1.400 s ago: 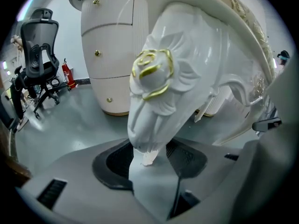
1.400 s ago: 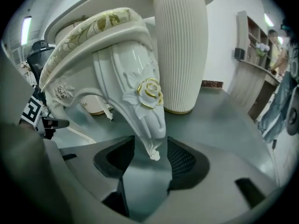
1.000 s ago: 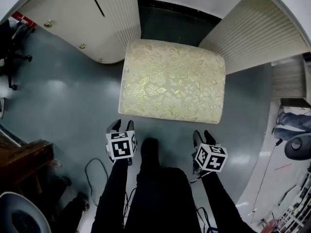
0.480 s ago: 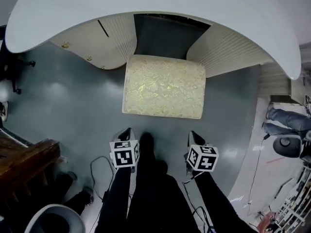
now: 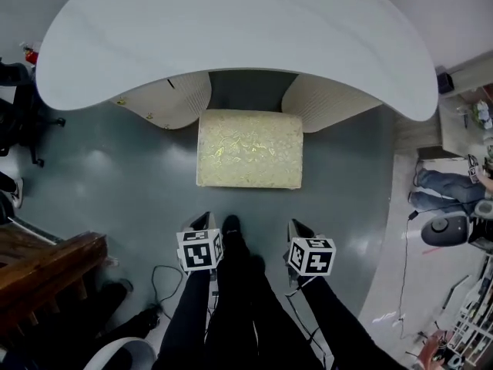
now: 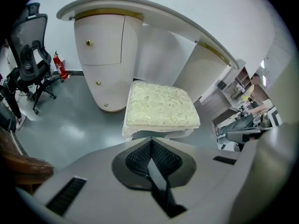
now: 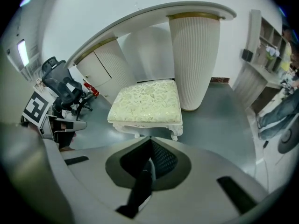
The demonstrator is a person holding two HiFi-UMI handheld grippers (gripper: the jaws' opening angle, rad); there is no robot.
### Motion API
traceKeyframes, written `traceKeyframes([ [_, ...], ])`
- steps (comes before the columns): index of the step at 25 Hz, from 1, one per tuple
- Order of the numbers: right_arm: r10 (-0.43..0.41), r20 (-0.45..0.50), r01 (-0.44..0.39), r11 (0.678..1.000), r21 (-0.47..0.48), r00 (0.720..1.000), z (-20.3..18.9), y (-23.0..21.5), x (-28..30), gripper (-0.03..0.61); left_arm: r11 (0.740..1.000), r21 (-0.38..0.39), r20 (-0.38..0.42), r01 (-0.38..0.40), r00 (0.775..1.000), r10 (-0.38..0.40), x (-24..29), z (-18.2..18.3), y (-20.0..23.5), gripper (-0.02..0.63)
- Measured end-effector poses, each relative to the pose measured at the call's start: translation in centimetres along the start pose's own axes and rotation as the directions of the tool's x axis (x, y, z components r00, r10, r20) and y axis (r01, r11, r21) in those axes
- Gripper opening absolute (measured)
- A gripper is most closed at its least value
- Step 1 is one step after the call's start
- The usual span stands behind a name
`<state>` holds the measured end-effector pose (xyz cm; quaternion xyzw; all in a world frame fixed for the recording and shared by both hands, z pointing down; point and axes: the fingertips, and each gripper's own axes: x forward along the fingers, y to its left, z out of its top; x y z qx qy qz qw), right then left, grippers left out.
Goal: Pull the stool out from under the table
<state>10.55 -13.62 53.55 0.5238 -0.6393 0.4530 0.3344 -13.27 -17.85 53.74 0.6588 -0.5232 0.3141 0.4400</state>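
Observation:
The stool (image 5: pixel 249 149), a cream floral cushion on white carved legs, stands on the grey floor in front of the gap between the two ribbed pedestals of the white curved table (image 5: pixel 231 37). Its far edge lies just at the tabletop's rim. My left gripper (image 5: pixel 202 221) and right gripper (image 5: pixel 297 227) hang side by side nearer to me, apart from the stool and touching nothing. Both are shut and hold nothing. In the left gripper view the stool (image 6: pixel 161 105) lies beyond the shut left gripper (image 6: pixel 150 143). The right gripper view shows the stool (image 7: pixel 147 101) beyond the shut right gripper (image 7: pixel 150 146).
A black office chair (image 6: pixel 30 45) and a red fire extinguisher (image 6: pixel 59 65) stand at the left. Dark wooden furniture (image 5: pixel 46 264) is at the near left, with cables (image 5: pixel 166 280) on the floor. A seated person's legs (image 5: pixel 451 191) are at the right.
Both grippers have shut from open and drawn back from the stool's front edge. The head view has risen and pulled back, bringing the whole tabletop into view.

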Motion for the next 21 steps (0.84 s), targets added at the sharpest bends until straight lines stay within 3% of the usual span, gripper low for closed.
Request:
traceKeyframes([
  [8, 0.036, -0.007, -0.036, 0.999, -0.034, 0.999, 0.1, 1.7, -5.3, 0.005, 1.000, 0.025, 0.001, 0.017, 1.000, -0.017, -5.2, 0.5, -3.7, 0.006],
  [21, 0.106, 0.036, -0.104, 0.993, -0.060, 0.994, 0.5, 3.8, -10.8, 0.005, 0.999, 0.019, -0.002, 0.033, 0.999, -0.033, -10.7, -1.9, -7.3, 0.006],
])
